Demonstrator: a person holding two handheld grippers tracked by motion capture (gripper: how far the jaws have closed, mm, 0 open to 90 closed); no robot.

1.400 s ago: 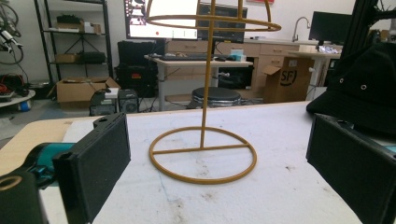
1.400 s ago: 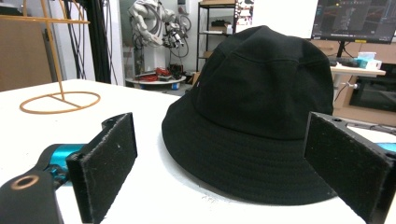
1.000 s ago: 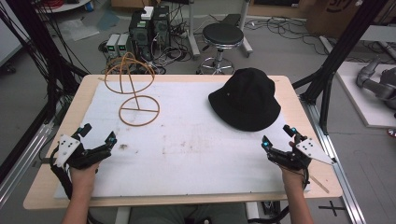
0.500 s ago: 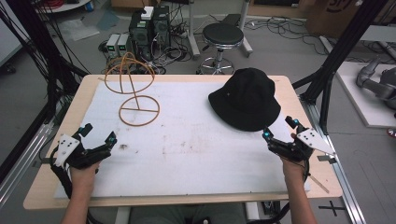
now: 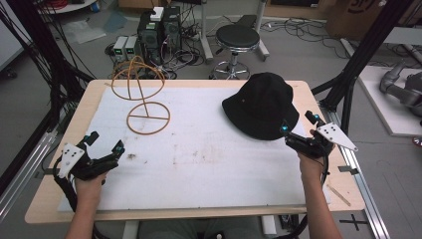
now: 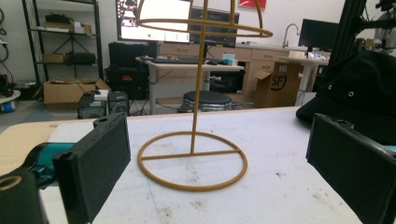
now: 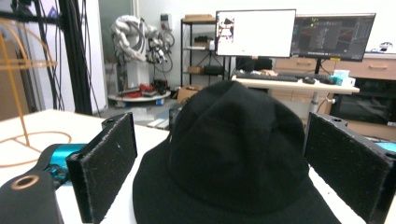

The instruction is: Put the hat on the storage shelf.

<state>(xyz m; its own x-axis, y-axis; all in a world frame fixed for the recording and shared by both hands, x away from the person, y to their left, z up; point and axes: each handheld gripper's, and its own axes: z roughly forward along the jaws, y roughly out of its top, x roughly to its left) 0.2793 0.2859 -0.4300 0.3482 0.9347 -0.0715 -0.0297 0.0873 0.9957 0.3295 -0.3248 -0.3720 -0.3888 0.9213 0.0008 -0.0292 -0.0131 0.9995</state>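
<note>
A black bucket hat [image 5: 261,104] lies crown up at the table's far right. My right gripper [image 5: 297,122] is at the hat's near right brim, open, with a jaw on each side. In the right gripper view the hat [image 7: 233,154] sits between the wide-apart jaws of that gripper [image 7: 219,130]. A tan wire hat stand [image 5: 148,118] stands at the far left, its domed top toward the back. My left gripper [image 5: 106,141] rests open at the near left, aimed at the stand [image 6: 198,93]; nothing lies between the jaws of that gripper [image 6: 219,126].
A white mat [image 5: 199,154] covers most of the wooden table [image 5: 79,119]. Beyond the far edge are a black stool [image 5: 238,37], computer boxes [image 5: 159,25] and cables on the floor. Black frame posts [image 5: 348,84] rise at both sides.
My right gripper has moved forward, away from the person, up to the hat's brim. The left gripper, the hat and the stand have stayed put.
</note>
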